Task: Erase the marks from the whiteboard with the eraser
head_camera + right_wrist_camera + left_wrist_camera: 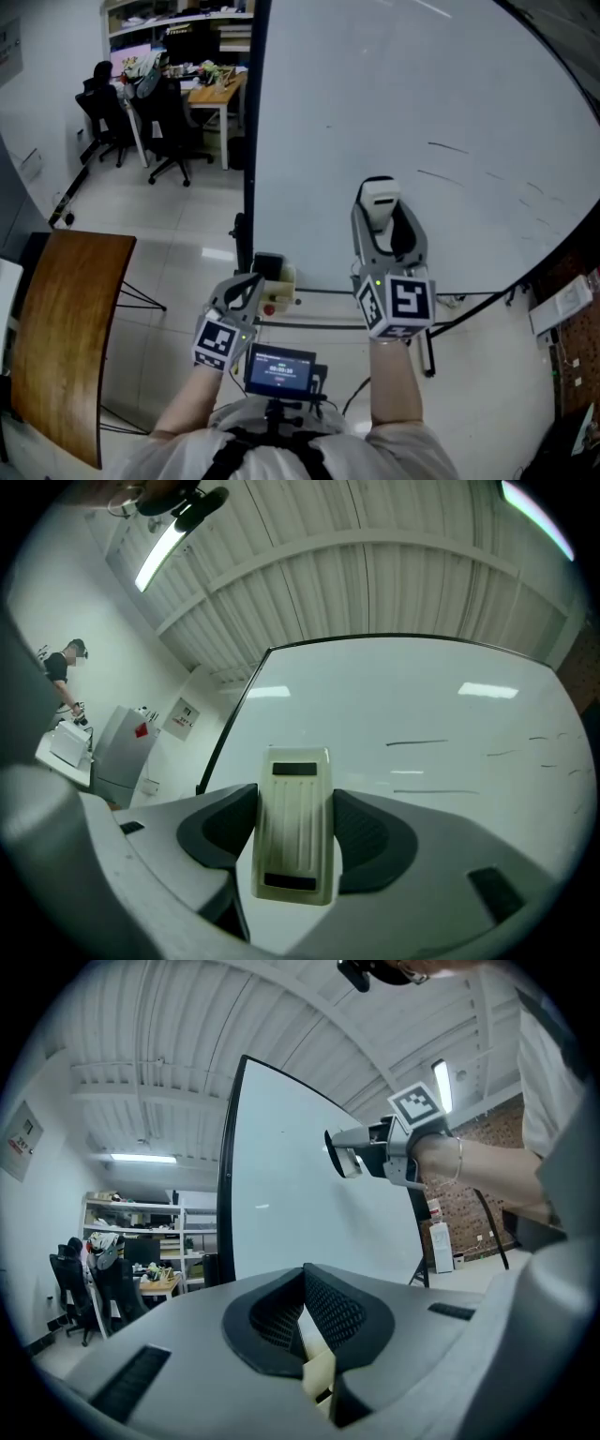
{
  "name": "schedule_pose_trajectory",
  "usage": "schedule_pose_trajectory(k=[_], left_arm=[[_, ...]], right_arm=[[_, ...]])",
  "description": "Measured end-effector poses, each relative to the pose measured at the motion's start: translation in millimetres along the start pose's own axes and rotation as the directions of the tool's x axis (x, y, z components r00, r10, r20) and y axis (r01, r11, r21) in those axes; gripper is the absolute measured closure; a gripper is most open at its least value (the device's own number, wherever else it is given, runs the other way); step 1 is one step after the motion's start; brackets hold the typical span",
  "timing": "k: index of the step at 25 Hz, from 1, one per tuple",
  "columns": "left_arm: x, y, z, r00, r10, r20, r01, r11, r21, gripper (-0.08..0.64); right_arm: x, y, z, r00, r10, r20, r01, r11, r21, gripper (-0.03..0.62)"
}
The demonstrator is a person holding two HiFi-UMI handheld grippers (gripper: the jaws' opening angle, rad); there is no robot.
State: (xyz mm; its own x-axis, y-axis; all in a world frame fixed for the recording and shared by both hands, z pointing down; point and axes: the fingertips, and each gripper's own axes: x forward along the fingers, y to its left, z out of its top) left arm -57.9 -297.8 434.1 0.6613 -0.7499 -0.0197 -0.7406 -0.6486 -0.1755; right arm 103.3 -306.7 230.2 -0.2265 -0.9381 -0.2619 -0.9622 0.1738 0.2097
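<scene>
Filling most of the head view, the whiteboard (394, 94) stands upright on the tiled floor. The right tool (382, 220) is raised in front of it, clamped on the cream eraser (296, 822); whether the eraser touches the board is unclear. The left tool (302, 1314) hangs lower near the board's left edge, clenched and empty. Thin dark marks (417, 743) lie right of the eraser.

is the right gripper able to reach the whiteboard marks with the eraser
Probably yes: the right gripper holds the eraser, and only bare whiteboard lies between it and the marks.
</scene>
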Motion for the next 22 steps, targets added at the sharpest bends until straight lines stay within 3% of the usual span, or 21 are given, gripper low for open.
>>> schedule_pose_trajectory(k=[4,10,18,22], left_arm=[[-7,-9,1,1.000,-0.006,0.001,0.006,1.000,-0.021,0.555],[-12,-25,-1,1.000,-0.006,0.002,0.006,1.000,0.002,0.555],[-27,-75,-2,1.000,0.026,-0.017,-0.026,1.000,0.001,0.555],[-39,-117,-6,0.999,0.023,-0.043,-0.024,0.999,-0.029,0.555]], right_arm=[[-33,16,-58,0.993,0.013,-0.113,-0.011,1.000,0.021,0.327],[-80,31,-147,0.957,0.053,-0.286,-0.027,0.995,0.094,0.327],[-157,39,-215,0.898,0.135,-0.419,-0.069,0.983,0.168,0.327],[-204,43,-223,0.868,0.193,-0.457,-0.097,0.970,0.225,0.327]])
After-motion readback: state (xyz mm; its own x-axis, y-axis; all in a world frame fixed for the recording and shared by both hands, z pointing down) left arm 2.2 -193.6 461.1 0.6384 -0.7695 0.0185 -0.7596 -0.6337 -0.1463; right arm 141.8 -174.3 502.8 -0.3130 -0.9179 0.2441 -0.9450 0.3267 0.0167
